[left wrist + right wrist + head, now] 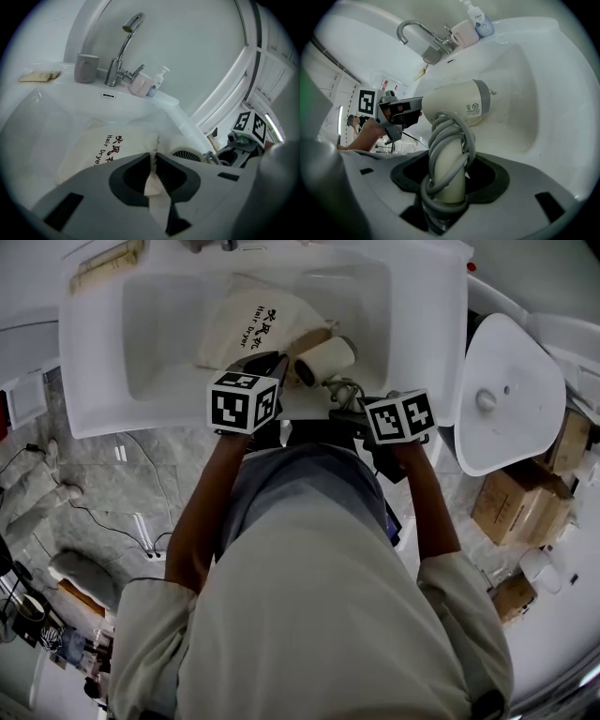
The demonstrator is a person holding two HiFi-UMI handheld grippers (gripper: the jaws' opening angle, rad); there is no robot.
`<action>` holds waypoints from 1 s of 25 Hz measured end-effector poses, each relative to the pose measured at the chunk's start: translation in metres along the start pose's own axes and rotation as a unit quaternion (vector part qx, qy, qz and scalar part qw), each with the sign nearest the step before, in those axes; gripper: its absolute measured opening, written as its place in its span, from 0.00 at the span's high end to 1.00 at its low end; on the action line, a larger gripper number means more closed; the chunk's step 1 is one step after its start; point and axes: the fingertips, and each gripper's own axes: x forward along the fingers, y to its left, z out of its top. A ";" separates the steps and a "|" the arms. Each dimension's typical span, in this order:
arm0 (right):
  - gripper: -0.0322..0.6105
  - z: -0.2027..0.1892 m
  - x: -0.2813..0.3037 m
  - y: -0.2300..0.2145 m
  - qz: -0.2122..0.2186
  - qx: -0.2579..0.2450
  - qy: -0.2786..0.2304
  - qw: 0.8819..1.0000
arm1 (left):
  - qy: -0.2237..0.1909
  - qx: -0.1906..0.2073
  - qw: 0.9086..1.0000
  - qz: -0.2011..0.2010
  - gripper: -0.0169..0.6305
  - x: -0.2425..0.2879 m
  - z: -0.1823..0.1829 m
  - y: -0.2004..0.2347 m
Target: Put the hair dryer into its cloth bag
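A cream cloth bag (253, 326) printed "Hair Dryer" lies in the white sink basin (159, 381). My left gripper (153, 164) is shut on a fold of the bag's edge (151, 183), at the bag's near right corner. The cream hair dryer (457, 105) has its grey cord wound round the handle (447, 159). My right gripper (449, 176) is shut on that handle and holds the dryer over the basin's near side. The dryer's barrel (325, 359) lies just right of the bag's mouth. Its rear grille (187, 153) shows beside the bag.
A chrome faucet (123, 47) stands at the back of the sink with a grey cup (86, 68), a pink cup (139, 85) and a pump bottle (157, 82). A paper packet (40, 75) lies far left. A toilet (506, 395) and cardboard boxes (511, 502) stand to the right.
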 end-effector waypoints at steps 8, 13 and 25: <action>0.57 -0.013 0.016 0.004 -0.013 -0.010 0.060 0.998 | -0.002 0.017 1.000 -0.010 0.90 -0.008 -0.005 -0.008; 0.57 -0.005 0.019 0.006 -0.001 -0.020 0.088 0.996 | -0.010 0.022 1.000 -0.017 0.90 -0.010 0.001 -0.009; 0.57 0.009 0.028 0.006 0.007 -0.033 0.119 0.992 | -0.018 0.026 0.999 -0.017 0.91 -0.015 0.000 -0.008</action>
